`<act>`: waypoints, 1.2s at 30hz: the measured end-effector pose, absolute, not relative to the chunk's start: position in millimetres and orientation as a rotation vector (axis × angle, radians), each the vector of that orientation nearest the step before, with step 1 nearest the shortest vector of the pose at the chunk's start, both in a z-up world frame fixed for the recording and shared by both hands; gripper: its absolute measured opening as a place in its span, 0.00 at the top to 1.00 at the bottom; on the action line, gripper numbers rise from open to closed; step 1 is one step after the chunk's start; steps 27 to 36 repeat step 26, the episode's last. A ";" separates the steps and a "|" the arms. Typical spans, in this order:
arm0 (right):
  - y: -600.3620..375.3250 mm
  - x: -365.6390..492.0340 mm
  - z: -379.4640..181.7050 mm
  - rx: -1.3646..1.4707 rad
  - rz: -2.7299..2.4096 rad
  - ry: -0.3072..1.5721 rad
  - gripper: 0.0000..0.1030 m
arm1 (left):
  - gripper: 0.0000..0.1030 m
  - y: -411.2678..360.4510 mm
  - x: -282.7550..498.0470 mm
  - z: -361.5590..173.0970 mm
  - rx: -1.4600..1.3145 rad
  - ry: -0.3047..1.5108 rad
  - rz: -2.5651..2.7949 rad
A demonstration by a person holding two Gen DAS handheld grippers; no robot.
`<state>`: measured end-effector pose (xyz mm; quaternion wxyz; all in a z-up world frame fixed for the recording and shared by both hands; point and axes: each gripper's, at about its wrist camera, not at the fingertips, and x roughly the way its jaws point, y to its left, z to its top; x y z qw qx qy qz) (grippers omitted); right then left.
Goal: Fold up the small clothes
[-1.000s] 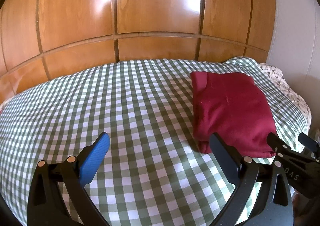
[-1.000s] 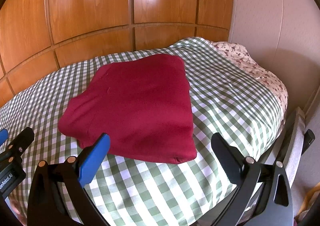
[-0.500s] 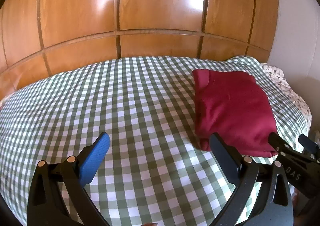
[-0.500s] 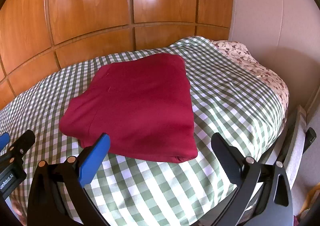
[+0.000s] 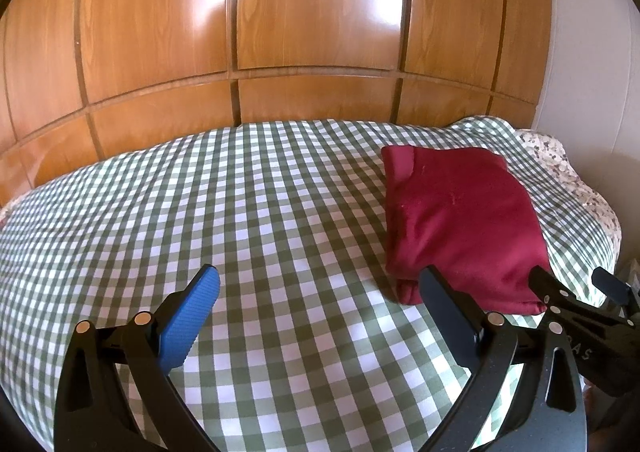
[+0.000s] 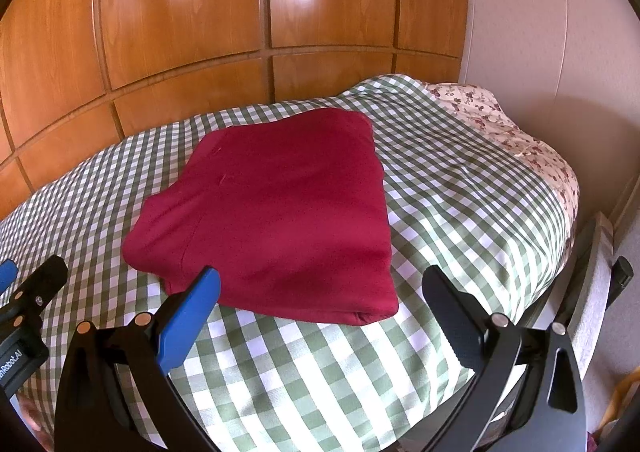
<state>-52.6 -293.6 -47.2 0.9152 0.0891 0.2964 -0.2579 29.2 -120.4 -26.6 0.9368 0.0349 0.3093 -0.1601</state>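
A dark red garment (image 5: 460, 224) lies folded into a flat rectangle on the right part of the green-checked bed cover (image 5: 240, 212). In the right wrist view the garment (image 6: 276, 212) lies just beyond my right gripper (image 6: 320, 292), which is open and empty above the bed's near edge. My left gripper (image 5: 320, 292) is open and empty, hovering over bare checked cover to the left of the garment. The right gripper's fingers (image 5: 560, 300) show at the right edge of the left wrist view.
A glossy wooden panel wall (image 5: 280, 32) stands behind the bed. A floral sheet (image 6: 520, 140) shows at the bed's right end, beside a white wall (image 6: 540, 32). The bed's edge drops off at the right, with a grey frame (image 6: 588, 272) below.
Both grippers have drawn back slightly and tilted up, so the garment sits a little lower in both views. The garment has not moved; both grippers stay open.
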 end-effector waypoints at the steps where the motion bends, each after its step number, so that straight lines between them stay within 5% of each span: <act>1: -293.9 -52.6 -47.3 0.184 -0.530 0.610 0.02 | 0.04 -120.4 28.9 -26.0 0.073 0.631 -0.327; 36: -323.3 -53.2 -36.3 0.259 -0.552 0.560 0.02 | 0.04 -117.1 51.1 -49.7 0.071 0.734 -0.291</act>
